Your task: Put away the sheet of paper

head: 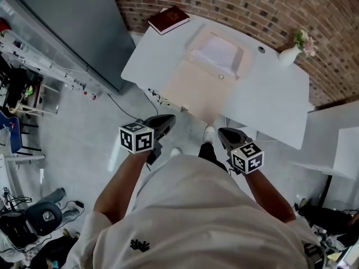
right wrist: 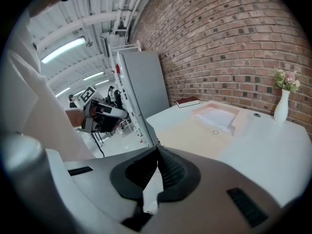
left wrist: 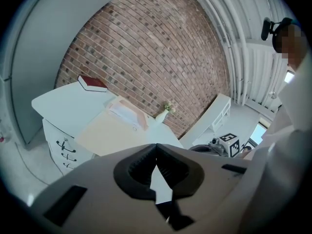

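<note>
Left gripper (head: 161, 123) and right gripper (head: 229, 135) are both clenched on nothing, held short of the white surface (head: 275, 102). On it an open beige box (head: 196, 86) holds the paper (head: 216, 52); a red book (head: 168, 19) and a vase (head: 289, 55) sit at the far corners

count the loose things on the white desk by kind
red book: 1
vase with flowers: 1
open beige folder: 1
white paper in the folder: 1 (sheet or stack, cannot tell)
total: 4
</note>
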The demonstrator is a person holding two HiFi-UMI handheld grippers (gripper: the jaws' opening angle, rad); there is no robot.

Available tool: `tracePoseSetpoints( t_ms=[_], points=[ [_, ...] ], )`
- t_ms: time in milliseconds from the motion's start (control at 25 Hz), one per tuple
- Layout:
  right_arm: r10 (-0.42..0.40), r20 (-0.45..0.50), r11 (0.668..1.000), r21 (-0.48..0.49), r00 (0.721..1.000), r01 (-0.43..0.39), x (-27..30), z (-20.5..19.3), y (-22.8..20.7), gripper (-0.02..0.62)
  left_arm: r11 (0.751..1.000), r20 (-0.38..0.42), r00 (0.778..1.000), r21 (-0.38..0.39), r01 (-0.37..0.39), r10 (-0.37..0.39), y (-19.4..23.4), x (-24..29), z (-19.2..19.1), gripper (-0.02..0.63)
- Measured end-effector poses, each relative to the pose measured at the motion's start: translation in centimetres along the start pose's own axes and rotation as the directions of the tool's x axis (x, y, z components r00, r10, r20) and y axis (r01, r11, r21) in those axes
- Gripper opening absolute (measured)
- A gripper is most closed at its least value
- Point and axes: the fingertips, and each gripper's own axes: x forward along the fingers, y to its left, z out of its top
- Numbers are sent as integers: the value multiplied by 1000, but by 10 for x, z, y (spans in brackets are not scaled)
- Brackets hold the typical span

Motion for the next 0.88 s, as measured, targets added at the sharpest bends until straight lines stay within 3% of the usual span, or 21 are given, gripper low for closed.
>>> tracePoseSetpoints(
  t_ms=[600, 880],
  points=[
    [-35, 17, 999, -15, 999, 36, -16, -12, 40, 28, 995, -25, 997, 69, 68, -67, -29, -28, -21, 25],
    [-25, 6, 999, -34, 1000, 25, -15, -14, 49, 28, 995, -20, 998, 70, 64, -63, -31, -37, -27, 25]
  ],
)
